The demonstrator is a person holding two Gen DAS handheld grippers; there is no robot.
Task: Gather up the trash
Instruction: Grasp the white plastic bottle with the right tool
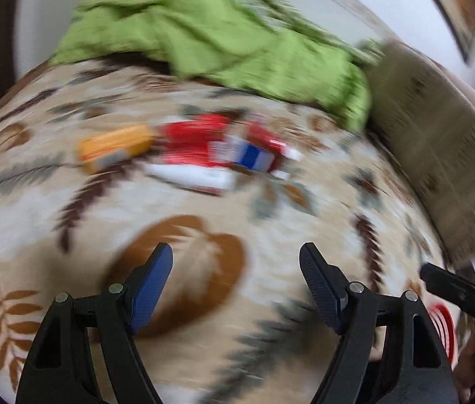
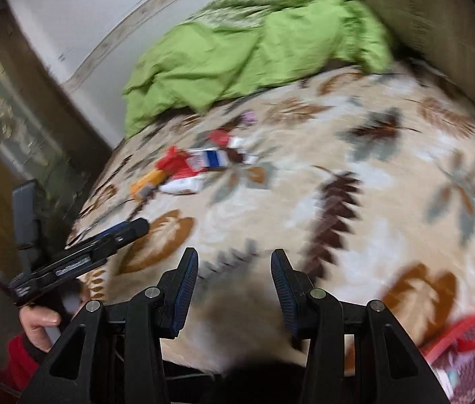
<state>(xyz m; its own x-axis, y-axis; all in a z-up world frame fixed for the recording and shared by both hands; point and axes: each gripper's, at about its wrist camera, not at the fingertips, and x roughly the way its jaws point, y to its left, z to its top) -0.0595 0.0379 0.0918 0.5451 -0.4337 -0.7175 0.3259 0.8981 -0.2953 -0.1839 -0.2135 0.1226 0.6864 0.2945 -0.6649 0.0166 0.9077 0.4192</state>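
A small pile of trash lies on the leaf-patterned bedspread (image 1: pixel 203 303): an orange box (image 1: pixel 116 148), a red wrapper (image 1: pixel 190 141), a blue-and-white carton (image 1: pixel 254 156) and a white packet (image 1: pixel 193 176). The right wrist view shows the same pile, with the orange box (image 2: pixel 146 181) and the carton (image 2: pixel 212 160). My left gripper (image 1: pixel 236 262) is open and empty, well short of the pile. My right gripper (image 2: pixel 234 269) is also open with nothing between its fingers, farther from the pile. Each gripper appears at the edge of the other's view. Both pictures are motion-blurred.
A crumpled green blanket (image 1: pixel 220 40) lies beyond the trash. A brown cushion or headboard (image 1: pixel 439 141) borders the bed on the right. A red mesh basket (image 2: pixel 466 340) sits near the right gripper. A hand (image 2: pixel 38 326) with a red sleeve holds the left gripper.
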